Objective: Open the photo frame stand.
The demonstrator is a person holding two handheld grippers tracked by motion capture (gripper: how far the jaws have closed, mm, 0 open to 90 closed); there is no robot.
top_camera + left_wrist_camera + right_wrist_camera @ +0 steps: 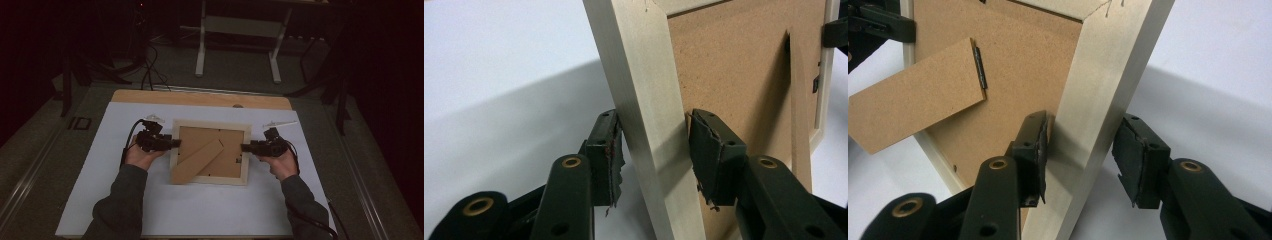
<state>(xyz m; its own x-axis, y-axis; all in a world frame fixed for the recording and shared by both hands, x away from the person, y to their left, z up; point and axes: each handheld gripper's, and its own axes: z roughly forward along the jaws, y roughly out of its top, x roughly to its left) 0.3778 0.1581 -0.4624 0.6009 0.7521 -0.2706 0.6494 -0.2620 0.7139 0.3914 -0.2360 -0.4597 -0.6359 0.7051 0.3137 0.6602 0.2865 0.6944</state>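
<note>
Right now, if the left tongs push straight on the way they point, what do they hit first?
The picture frame's pale wooden side rail: it already sits between the open left tongs, so their throat would likely meet it.

A white sheet [200, 210] is spread over a wooden tabletop [200, 97], whose bare strip is left exposed at 12 o'clock. Two small clear plastic pieces [154, 118] [279, 123] are seen on the sheet, at 11 and 1 o'clock. Beyond the table, at 12 o'clock, a white stand with two legs [240, 45] is placed on grey carpet [240, 80]. Black cables [150, 70] are trailed across the floor at 11 o'clock.
</note>
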